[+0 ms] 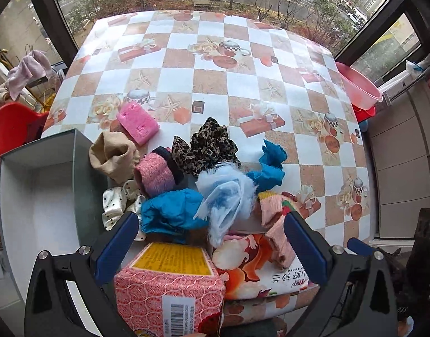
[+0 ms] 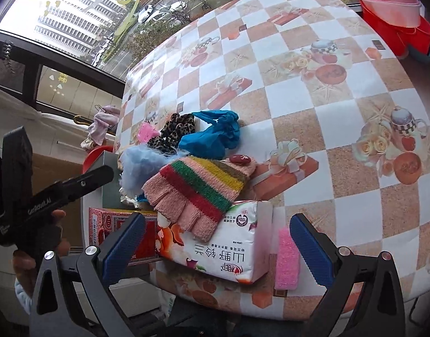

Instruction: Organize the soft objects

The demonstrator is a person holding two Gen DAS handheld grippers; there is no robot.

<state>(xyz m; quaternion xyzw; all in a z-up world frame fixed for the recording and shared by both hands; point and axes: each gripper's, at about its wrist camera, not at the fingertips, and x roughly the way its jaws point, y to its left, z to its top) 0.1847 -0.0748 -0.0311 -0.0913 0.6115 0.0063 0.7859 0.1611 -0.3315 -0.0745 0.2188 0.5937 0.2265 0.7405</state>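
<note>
The checkered table (image 1: pixel 243 56) fills both views, its far half bare and all the clutter bunched at the near edge within easy reach. At the left sits the grey box (image 1: pixel 40 168), open and holding nothing visible, probably the destination for the pile just beside it. Next in size, the tissue pack (image 2: pixel 229 247) lies flat at the table's edge with the striped knit glove (image 2: pixel 198 193) draped over its top, while the red patterned box (image 1: pixel 170 289) sits right under the left gripper (image 1: pixel 212 241), whose fingers are spread wide and gripping nothing. The right gripper (image 2: pixel 217 241) hangs likewise wide apart, straddling the tissue pack without touching it — a likely first pick. Behind come the smaller soft pieces heaped together: blue cloth (image 1: pixel 170 210), pale blue fluffy piece (image 1: pixel 226 193), leopard scrunchie (image 1: pixel 206 146), beige sock (image 1: pixel 113 157), and the pink sponge (image 1: pixel 137 122) at the back.
</note>
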